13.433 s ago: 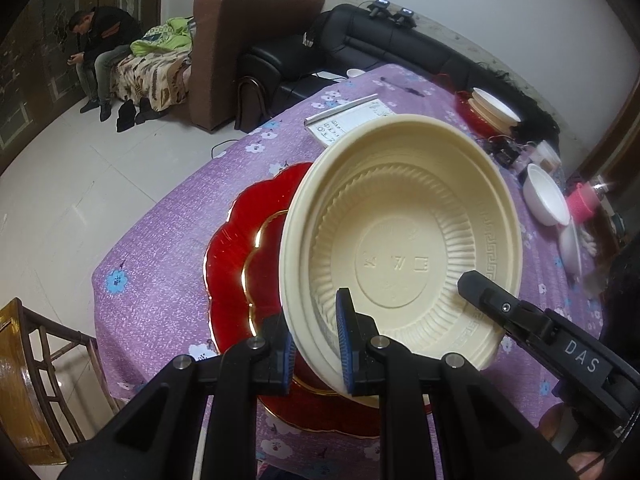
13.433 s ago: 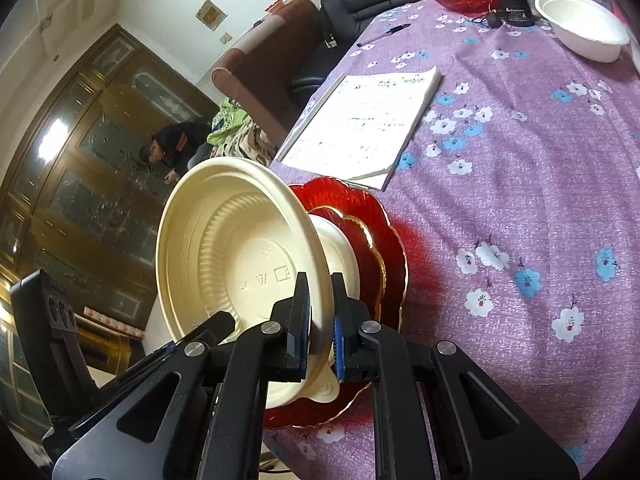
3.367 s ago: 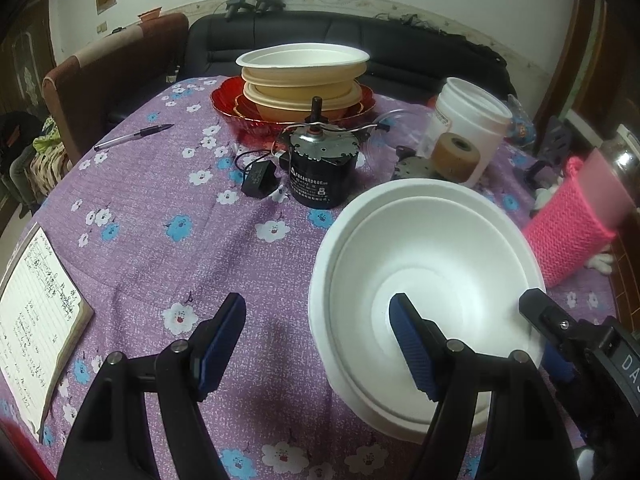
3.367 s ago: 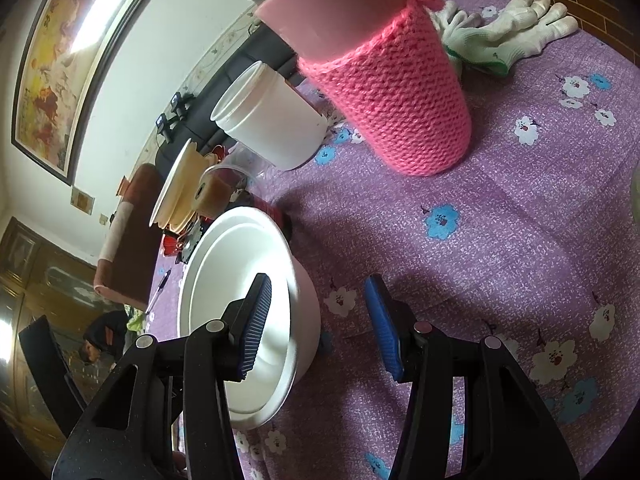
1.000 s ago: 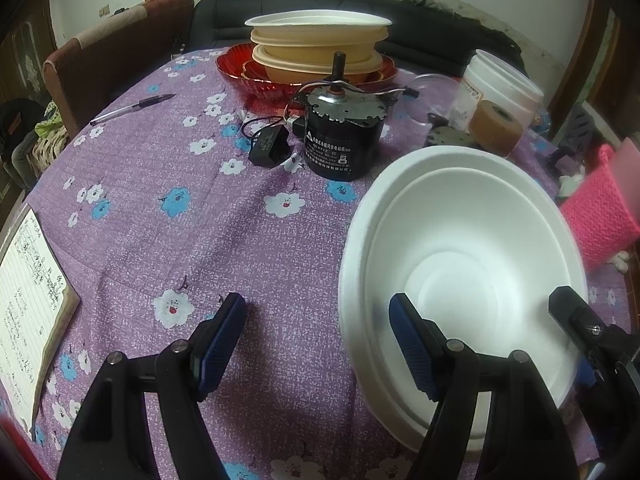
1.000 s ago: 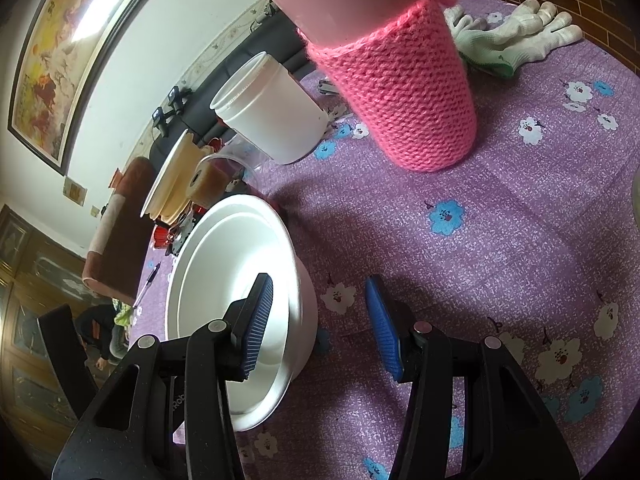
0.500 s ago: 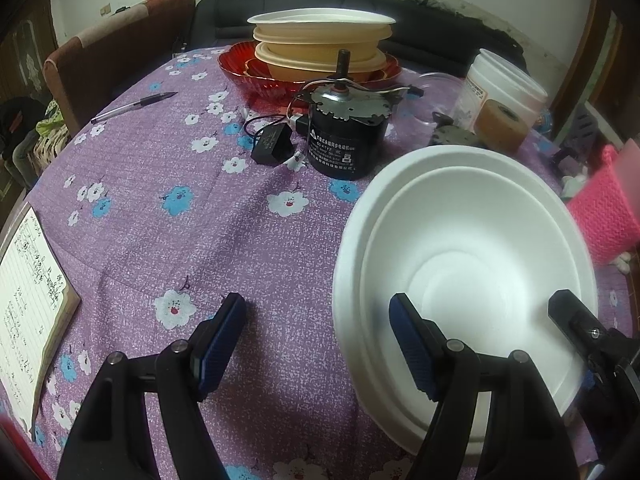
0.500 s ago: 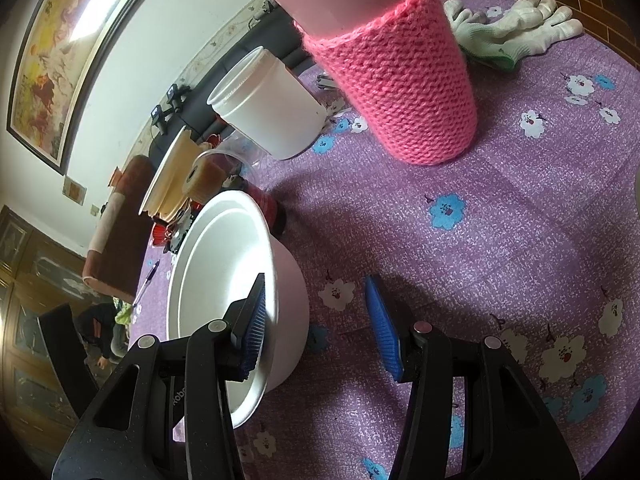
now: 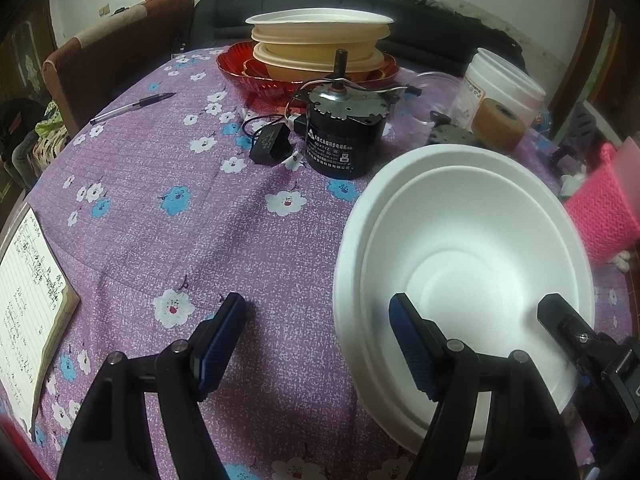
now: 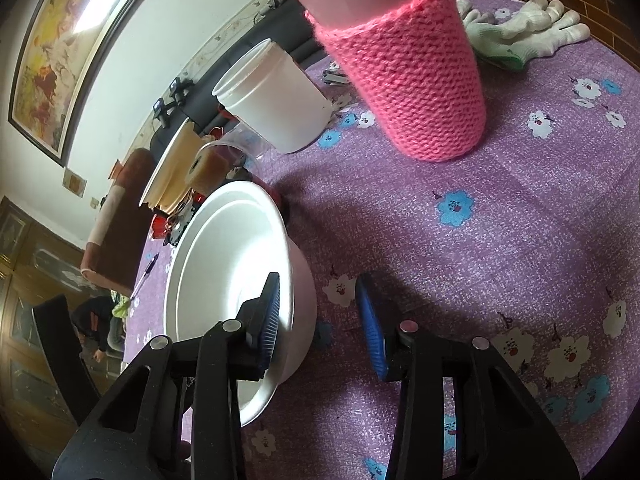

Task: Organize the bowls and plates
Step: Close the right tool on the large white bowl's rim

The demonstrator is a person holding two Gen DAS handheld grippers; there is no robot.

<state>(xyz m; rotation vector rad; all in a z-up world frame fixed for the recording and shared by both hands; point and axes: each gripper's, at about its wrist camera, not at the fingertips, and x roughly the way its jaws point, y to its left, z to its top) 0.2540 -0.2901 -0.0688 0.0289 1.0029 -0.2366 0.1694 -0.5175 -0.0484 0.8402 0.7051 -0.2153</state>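
We take the round white foam bowl (image 9: 464, 264) as our landmark; it sits on the purple flowered tablecloth (image 9: 168, 216), and a second rim line suggests two nested bowls, though we cannot tell for sure.

Our left gripper (image 9: 316, 344) stands with its jaws wide: one blue pad is inside the bowl over its near-left rim, the other is over bare cloth left of the bowl, and neither presses on it.

Our right gripper (image 10: 320, 312) straddles the bowl's opposite rim (image 10: 286, 280), and its jaws are closing. The inner pad lies against the bowl's inside, while the outer pad is apart from the wall.

Behind the bowl stands a black cylindrical motor (image 9: 344, 136) with wires. Farther behind it, cream bowls are stacked in a red scalloped dish (image 9: 316, 46). A pink knitted cup sleeve (image 10: 412, 68) stands to the bowl's right.
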